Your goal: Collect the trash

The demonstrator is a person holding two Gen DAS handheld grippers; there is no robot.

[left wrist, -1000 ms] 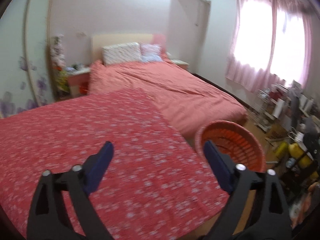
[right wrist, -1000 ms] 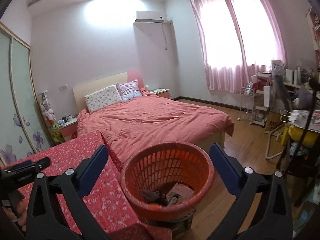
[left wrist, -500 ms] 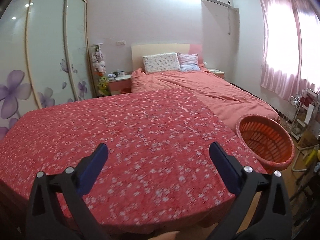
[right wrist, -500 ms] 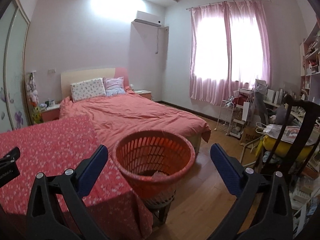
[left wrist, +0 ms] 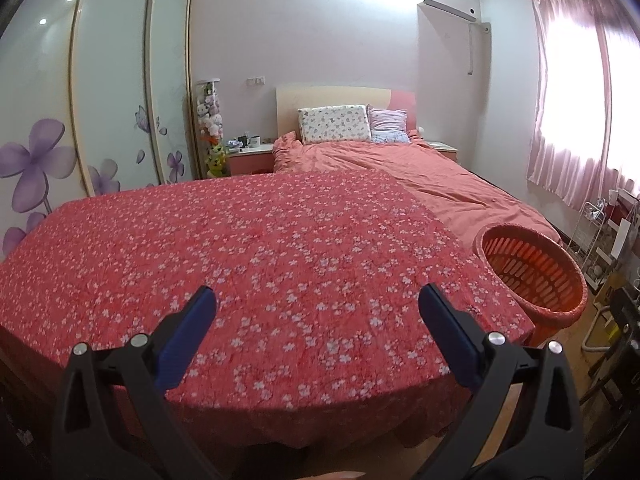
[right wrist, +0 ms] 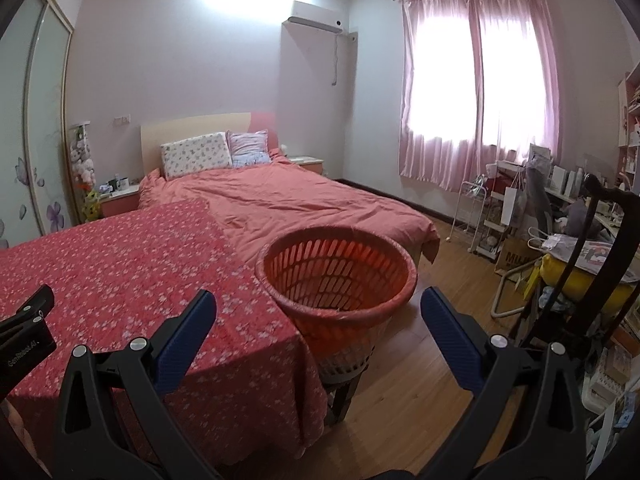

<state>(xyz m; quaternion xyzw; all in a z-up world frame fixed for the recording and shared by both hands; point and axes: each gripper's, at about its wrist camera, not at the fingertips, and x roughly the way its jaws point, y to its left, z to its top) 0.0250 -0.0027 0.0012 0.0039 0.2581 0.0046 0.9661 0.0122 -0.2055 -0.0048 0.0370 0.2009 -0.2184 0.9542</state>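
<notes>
An orange slatted basket (right wrist: 340, 308) stands on a dark stool just past the right edge of a table under a red flowered cloth (left wrist: 280, 240). From here only its inner wall shows; its bottom is hidden. In the left wrist view the basket (left wrist: 536, 280) sits at the far right. My left gripper (left wrist: 317, 294) hovers open over the near part of the cloth, nothing between its blue pads. My right gripper (right wrist: 318, 296) is open too, empty, low in front of the basket. The left gripper's black body (right wrist: 24, 320) shows at the left edge.
A bed with a salmon cover (left wrist: 420, 176) lies behind the table. Sliding wardrobe doors (left wrist: 112, 92) run along the left. A dark chair (right wrist: 600, 248), a yellow bag and cluttered racks crowd the right side. Wooden floor (right wrist: 420, 360) lies beside the basket.
The left view swung left off the basket to face across the table, and its jaws widened a little. The right view drew back and sank, so the basket's contents dropped out of sight.
</notes>
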